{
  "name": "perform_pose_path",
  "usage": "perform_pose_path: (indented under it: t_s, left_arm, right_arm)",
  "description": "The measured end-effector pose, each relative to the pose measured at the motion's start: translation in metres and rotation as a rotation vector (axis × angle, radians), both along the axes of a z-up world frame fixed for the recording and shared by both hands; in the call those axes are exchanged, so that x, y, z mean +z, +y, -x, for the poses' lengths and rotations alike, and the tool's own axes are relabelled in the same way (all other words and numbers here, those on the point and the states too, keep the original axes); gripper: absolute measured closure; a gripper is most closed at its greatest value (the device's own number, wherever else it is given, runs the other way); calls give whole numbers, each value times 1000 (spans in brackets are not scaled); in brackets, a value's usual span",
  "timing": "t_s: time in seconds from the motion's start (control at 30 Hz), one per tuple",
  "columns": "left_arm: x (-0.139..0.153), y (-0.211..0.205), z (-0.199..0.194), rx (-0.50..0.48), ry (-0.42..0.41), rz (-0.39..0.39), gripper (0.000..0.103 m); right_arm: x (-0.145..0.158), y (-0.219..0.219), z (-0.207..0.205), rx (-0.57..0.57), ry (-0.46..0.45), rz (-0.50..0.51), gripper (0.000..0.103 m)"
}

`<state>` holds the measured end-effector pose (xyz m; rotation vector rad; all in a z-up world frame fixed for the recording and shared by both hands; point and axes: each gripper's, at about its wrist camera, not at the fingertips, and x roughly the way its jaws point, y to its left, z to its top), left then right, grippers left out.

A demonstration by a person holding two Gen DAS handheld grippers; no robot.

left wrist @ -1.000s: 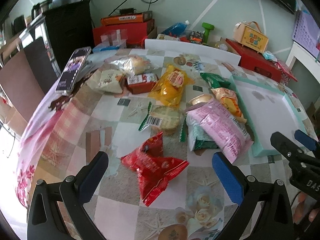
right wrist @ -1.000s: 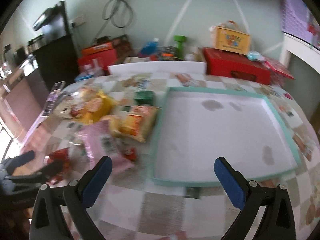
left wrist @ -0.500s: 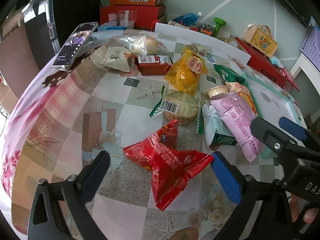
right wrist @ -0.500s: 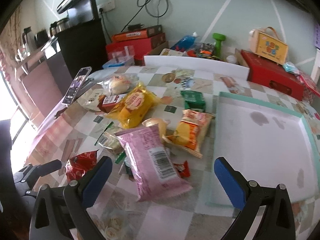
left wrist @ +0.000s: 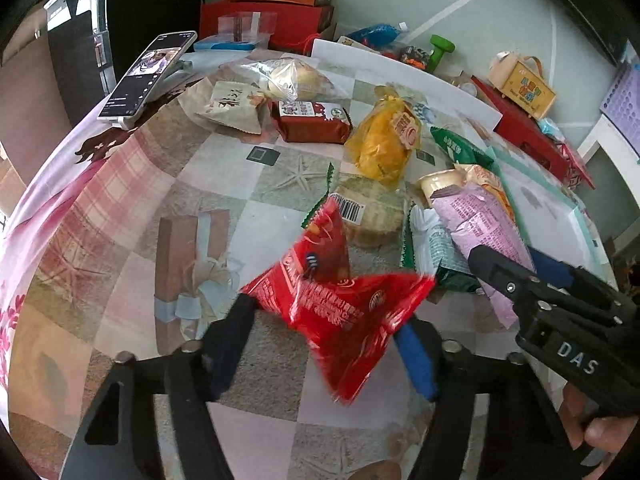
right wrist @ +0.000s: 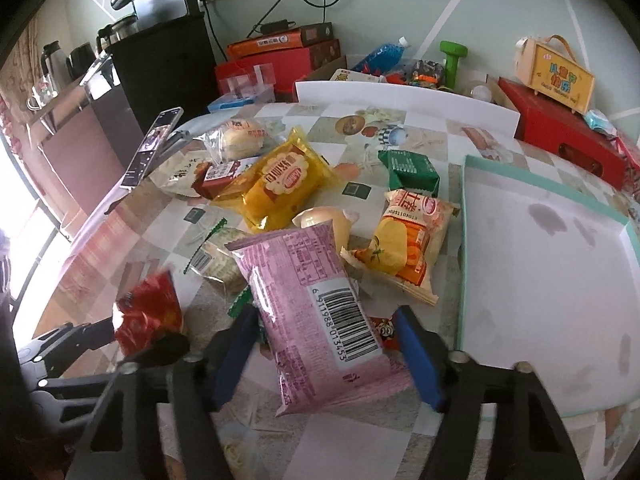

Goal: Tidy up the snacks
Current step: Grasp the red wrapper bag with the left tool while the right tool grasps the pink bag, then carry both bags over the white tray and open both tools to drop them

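My left gripper (left wrist: 326,344) is shut on a red snack packet (left wrist: 340,304), which looks lifted and tilted; the packet also shows in the right wrist view (right wrist: 148,316). My right gripper (right wrist: 326,348) has its jaws closing around the near end of a pink snack bag (right wrist: 316,308), which lies on the table; the bag also shows in the left wrist view (left wrist: 480,236). A white tray with a teal rim (right wrist: 464,264) lies empty to the right of the snacks.
Several more snacks lie on the table: a yellow bag (right wrist: 280,184), an orange bag (right wrist: 408,240), a green box (right wrist: 412,168), a round cake in clear wrap (left wrist: 372,212). A phone (left wrist: 148,76) stands at the far left. Boxes (right wrist: 560,136) crowd the back edge.
Both grippers moved forward and narrowed. The left one closed on the red packet and raised it. The right one came down around the pink bag.
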<state>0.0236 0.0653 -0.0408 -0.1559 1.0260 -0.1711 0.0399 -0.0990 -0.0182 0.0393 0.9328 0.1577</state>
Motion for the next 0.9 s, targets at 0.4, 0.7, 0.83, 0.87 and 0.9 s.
perform_pose_path:
  t_s: [0.4,0.7,0.83,0.87,0.9]
  left_arm:
    - [3,1,2,0,-20,18,52]
    - [9,9,2,34,-48,51,57]
    - [12,10,3,38,-66,63,58]
    - [13,11,4,39,-71,67,58]
    - [14,11,4,40,-76,70,58]
  right_arm:
    - [2,3,2,20,-22,4,60]
    - [9,3,6,24,-53,-16,60]
    - [14,3,9,30,-80,-20,60]
    - [15,4,9,30,-83,-22,60]
    - [15,3,9,30,-84,-25,60]
